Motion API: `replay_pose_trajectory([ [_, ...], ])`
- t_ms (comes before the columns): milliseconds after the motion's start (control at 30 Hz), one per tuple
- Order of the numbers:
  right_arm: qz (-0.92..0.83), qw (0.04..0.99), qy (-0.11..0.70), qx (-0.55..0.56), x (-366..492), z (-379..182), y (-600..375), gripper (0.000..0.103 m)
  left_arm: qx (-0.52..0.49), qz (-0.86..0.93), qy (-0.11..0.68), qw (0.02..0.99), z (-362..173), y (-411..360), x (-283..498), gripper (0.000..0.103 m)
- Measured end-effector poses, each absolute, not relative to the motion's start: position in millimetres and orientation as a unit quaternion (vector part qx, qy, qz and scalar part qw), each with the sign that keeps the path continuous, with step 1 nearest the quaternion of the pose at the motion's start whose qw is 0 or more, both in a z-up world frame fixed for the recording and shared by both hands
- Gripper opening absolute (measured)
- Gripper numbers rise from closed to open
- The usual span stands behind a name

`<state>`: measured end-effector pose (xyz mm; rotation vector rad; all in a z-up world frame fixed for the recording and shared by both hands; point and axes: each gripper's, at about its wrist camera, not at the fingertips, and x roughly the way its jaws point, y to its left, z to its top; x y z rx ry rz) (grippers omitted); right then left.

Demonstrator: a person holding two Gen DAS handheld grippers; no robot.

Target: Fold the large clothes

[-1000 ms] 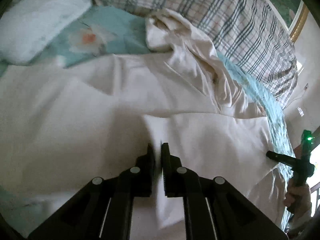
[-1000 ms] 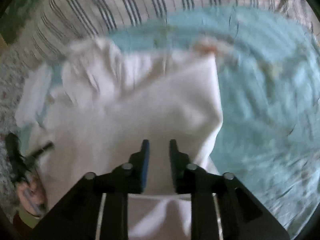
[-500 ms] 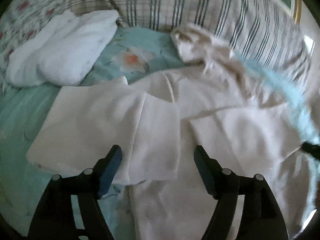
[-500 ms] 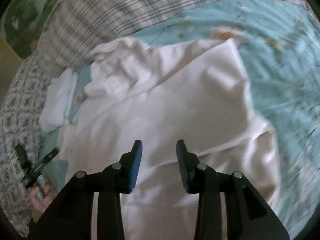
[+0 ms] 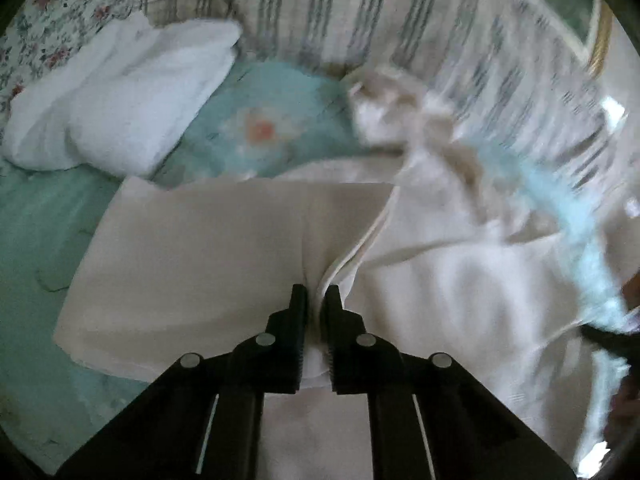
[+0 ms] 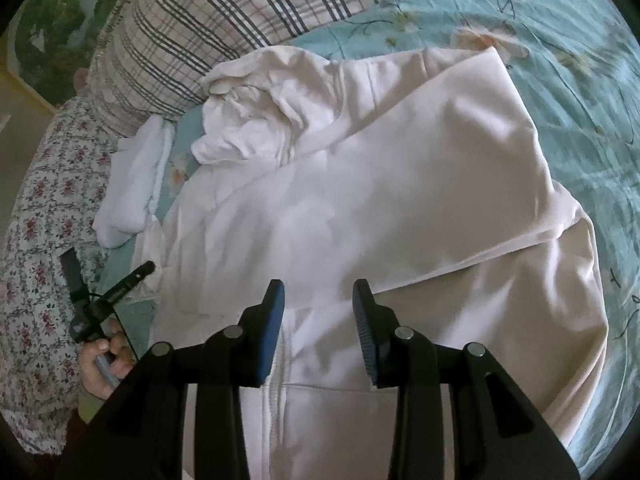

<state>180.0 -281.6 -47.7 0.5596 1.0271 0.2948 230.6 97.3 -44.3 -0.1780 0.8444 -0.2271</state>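
Left wrist view: left gripper [image 5: 316, 300], jaws having just closed, pinches a fold of the cream garment [image 5: 208, 240] spread on the teal bedsheet [image 5: 36, 216]; white towel [image 5: 120, 100] at ten o'clock.

Right wrist view: right gripper [image 6: 319, 308] jaws parted, empty, above the garment [image 6: 400, 184]; the person's hand [image 6: 105, 364] at eight o'clock.

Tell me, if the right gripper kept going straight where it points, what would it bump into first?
Most likely the cream garment spread on the bed. The right gripper is open with nothing between its fingers, and the folded cloth lies right ahead of them. How far off it is, the picture doesn't show.
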Motion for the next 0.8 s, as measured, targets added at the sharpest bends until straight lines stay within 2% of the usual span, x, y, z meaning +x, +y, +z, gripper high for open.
replay_pose_trajectory([
  [100, 0.144, 0.826, 0.476, 0.264, 177.9, -43.2, -283.1, 0.036, -0.118, -0.182, 0.384, 0.898, -19.7, 63.1, 218.4, 0.007],
  [233, 0.137, 0.828, 0.468, 0.278, 174.2, -42.5, -295.3, 0.036, -0.132, -0.271, 0.39, 0.87, -17.3, -16.7, 221.1, 0.007],
  [433, 0.095, 0.83, 0.454, 0.309, 168.9, -44.5, -338.1, 0.036, -0.111, -0.339, 0.436, 0.826, -71.8, -148.3, 237.3, 0.008],
  [567, 0.079, 0.83, 0.455, 0.313, 173.7, -46.9, -357.5, 0.036, -0.086, -0.333, 0.478, 0.808, -108.5, -181.7, 241.2, 0.012],
  [633, 0.082, 0.828, 0.462, 0.307, 180.7, -49.5, -357.6, 0.036, -0.093, -0.341, 0.486, 0.799, -112.6, -177.7, 237.8, 0.017],
  [700, 0.088, 0.826, 0.47, 0.3, 188.1, -52.6, -353.4, 0.036, -0.096, -0.349, 0.476, 0.802, -104.9, -163.0, 222.2, 0.035],
  [733, 0.091, 0.825, 0.472, 0.297, 192.5, -54.5, -350.4, 0.037, -0.095, -0.349, 0.471, 0.805, -100.6, -155.1, 216.3, 0.04],
  [800, 0.097, 0.822, 0.479, 0.292, 203.0, -60.6, -343.3, 0.044, -0.086, -0.347, 0.458, 0.814, -92.3, -130.5, 196.5, 0.044],
])
